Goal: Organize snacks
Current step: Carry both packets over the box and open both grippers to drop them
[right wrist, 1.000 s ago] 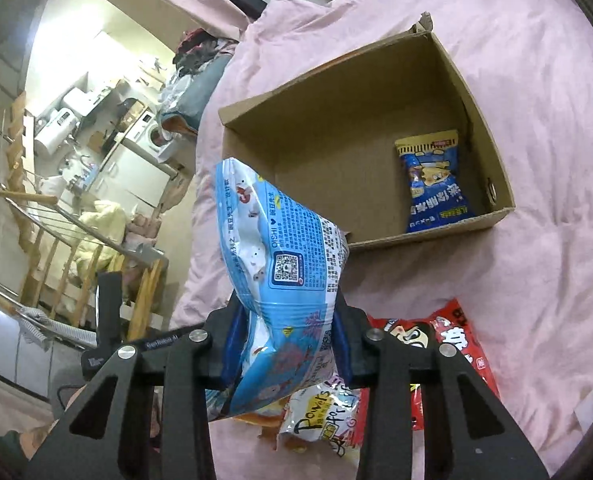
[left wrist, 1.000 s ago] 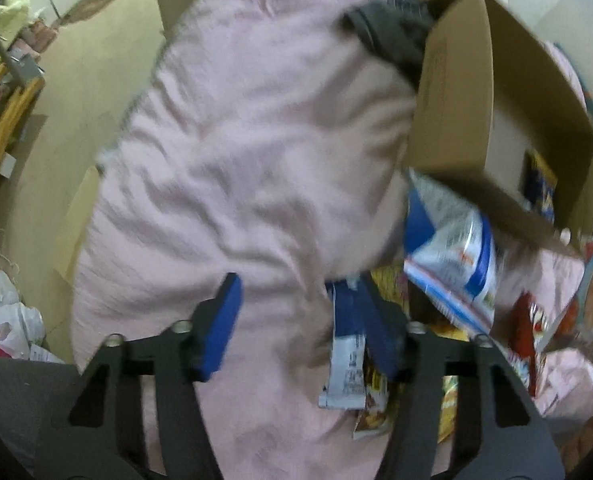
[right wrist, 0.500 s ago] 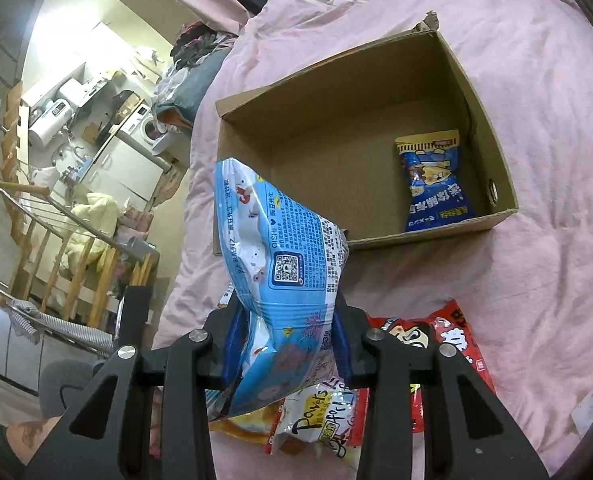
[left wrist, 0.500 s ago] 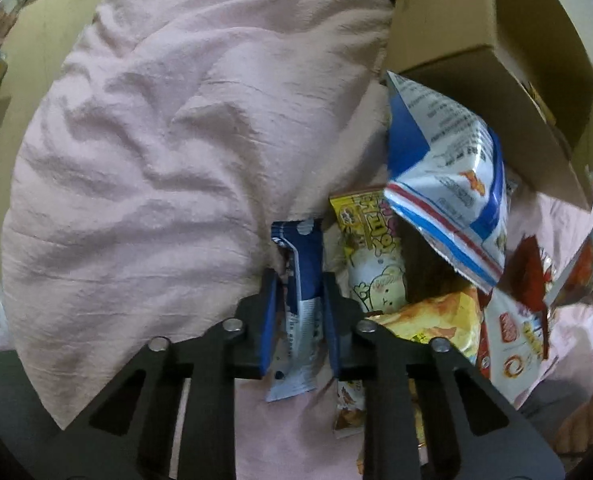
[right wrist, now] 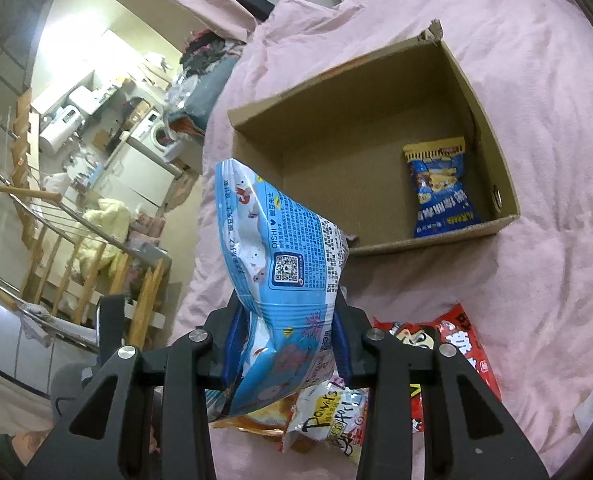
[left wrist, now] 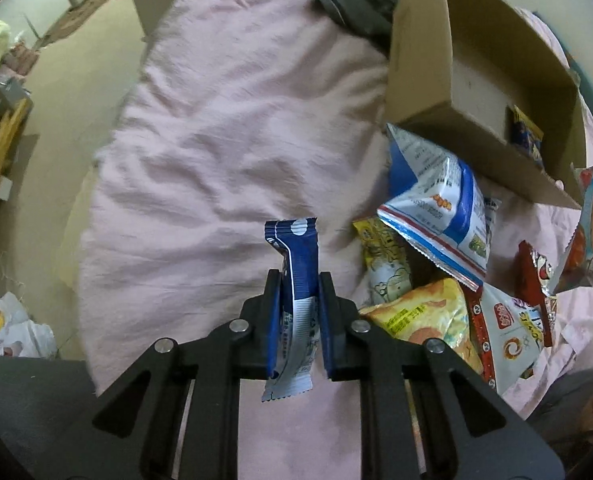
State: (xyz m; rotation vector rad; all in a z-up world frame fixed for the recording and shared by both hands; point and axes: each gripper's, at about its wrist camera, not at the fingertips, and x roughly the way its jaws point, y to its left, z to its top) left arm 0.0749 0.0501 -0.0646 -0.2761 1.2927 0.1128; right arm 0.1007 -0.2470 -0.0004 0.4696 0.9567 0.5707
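Note:
My left gripper point(left wrist: 299, 280) is shut on a slim blue and white snack packet point(left wrist: 296, 276), held upright just above the pink blanket point(left wrist: 224, 140). Right of it lies a heap of snack bags: a yellow one point(left wrist: 382, 260), an orange one point(left wrist: 424, 316) and a red-edged white one point(left wrist: 504, 328). My right gripper point(right wrist: 286, 334) is shut on a light blue puffed bag point(right wrist: 280, 248), which also hangs in the left wrist view as a blue and white bag point(left wrist: 436, 204). The open cardboard box point(right wrist: 504, 168) holds one dark blue snack bag point(right wrist: 440, 188).
A red bag point(right wrist: 452, 336) and a white "Powers" bag point(right wrist: 332, 416) lie under my right gripper. Dark clothes point(left wrist: 360, 4) rest against the box's far side. Left of the bed's edge are floor, a wooden railing point(right wrist: 76, 264) and white plastic bags point(left wrist: 12, 320).
My left gripper closed on the slim blue packet and lifted it slightly off the blanket. The right gripper kept still with its light blue bag.

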